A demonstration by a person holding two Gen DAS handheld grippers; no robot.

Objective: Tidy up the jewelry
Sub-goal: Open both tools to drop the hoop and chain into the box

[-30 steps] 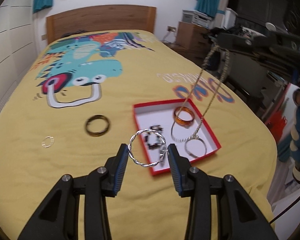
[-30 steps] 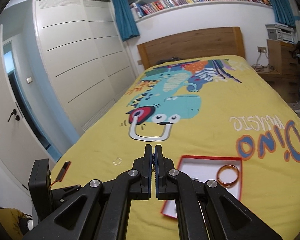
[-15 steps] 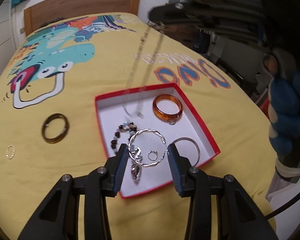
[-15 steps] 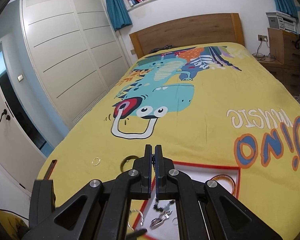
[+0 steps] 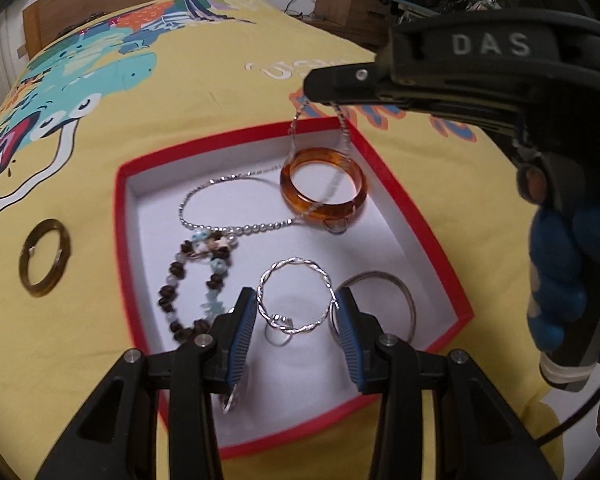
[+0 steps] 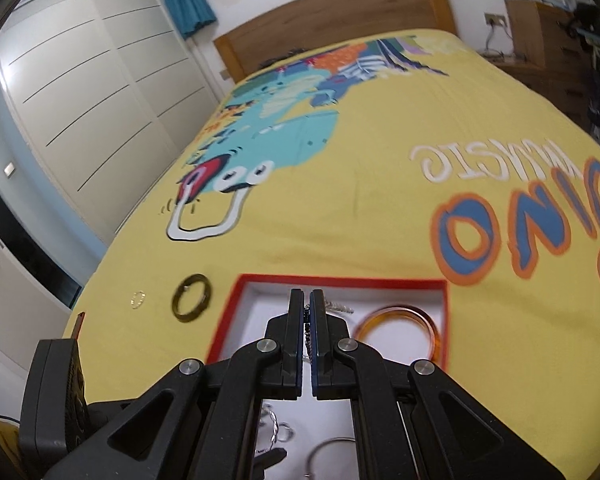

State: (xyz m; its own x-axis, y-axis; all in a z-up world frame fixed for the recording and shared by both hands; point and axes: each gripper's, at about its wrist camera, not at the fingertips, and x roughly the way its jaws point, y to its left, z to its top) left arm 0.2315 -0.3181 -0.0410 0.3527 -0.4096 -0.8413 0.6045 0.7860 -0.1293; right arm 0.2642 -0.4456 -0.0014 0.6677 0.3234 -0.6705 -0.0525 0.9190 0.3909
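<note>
A red-rimmed white box lies on the yellow bed cover. It also shows in the right wrist view. My left gripper is shut on a twisted silver bangle, held just above the box's near part. My right gripper is shut on a silver chain necklace. The chain hangs from the right gripper and most of it lies coiled in the box. An amber bangle, a beaded bracelet and a plain silver bangle lie in the box.
A dark olive ring-shaped bangle lies on the cover left of the box, also in the right wrist view. A small thin ring lies further left. A wooden headboard is at the far end; wardrobes stand left.
Both grippers have come down over the box. The chain, hanging free a second ago, now lies mostly coiled in the box. The twisted bangle stays in my left gripper.
</note>
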